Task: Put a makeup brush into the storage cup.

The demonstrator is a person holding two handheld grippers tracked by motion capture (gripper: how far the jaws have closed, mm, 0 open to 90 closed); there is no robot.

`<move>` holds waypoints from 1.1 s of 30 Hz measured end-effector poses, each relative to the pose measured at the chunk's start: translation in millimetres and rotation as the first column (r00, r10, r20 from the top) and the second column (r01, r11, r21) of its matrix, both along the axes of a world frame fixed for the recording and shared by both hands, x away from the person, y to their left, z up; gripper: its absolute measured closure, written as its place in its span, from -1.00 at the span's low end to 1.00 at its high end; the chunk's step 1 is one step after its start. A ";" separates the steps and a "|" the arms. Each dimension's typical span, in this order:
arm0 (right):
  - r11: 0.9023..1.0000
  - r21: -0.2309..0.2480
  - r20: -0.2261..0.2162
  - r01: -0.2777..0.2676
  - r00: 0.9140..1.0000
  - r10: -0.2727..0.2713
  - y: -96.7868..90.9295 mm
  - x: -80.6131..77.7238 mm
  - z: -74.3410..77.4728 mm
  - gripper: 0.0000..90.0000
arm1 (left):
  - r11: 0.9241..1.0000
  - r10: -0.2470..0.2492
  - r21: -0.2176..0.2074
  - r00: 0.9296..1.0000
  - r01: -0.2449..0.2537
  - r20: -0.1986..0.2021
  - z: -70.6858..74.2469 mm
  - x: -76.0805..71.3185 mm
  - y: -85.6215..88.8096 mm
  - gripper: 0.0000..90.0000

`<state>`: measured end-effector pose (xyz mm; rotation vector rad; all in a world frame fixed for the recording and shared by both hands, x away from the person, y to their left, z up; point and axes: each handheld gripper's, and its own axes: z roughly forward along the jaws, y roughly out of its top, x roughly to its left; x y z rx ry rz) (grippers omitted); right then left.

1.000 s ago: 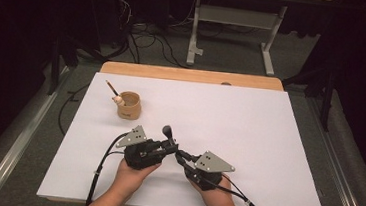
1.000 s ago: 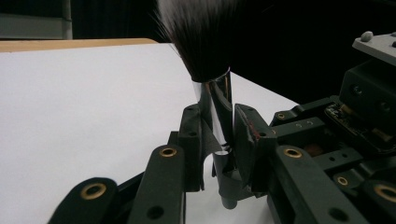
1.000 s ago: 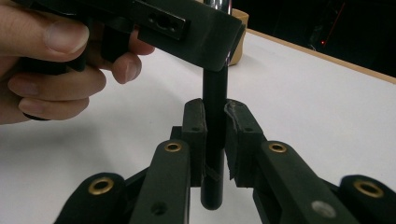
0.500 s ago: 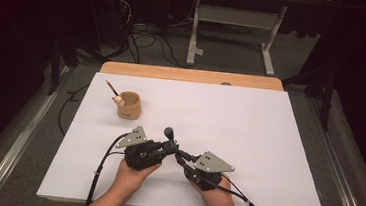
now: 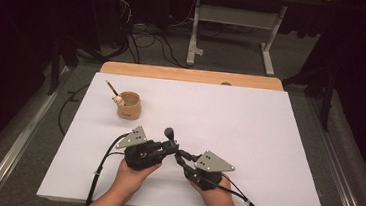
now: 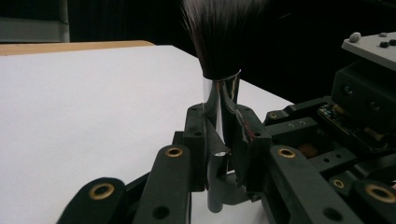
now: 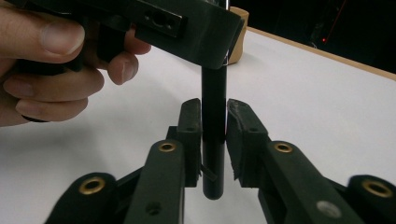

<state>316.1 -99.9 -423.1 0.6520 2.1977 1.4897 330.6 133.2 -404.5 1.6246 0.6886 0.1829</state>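
A white tabletop is set in a dark room. The brush is clamped upright by the left gripper at its ferrule. Around its handle the right gripper, jaws just opening, is barely parted.

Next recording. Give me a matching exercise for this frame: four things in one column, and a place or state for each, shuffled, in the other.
Things:
1. left tongs
2. brush
3. wooden cup
4. thin stick

Places or states:
A. leaning at the cup's rim
B. upright, bristles on top
C. shut on the silver collar
D. standing far left on the white table

Pairs: 1-C, 2-B, 3-D, 4-A
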 end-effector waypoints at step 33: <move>0.999 0.035 -0.021 0.020 1.000 -0.019 -13.3 3.0 8.0 0.24 | 0.998 0.049 0.024 0.999 -0.050 0.020 3.9 1.1 8.6 0.71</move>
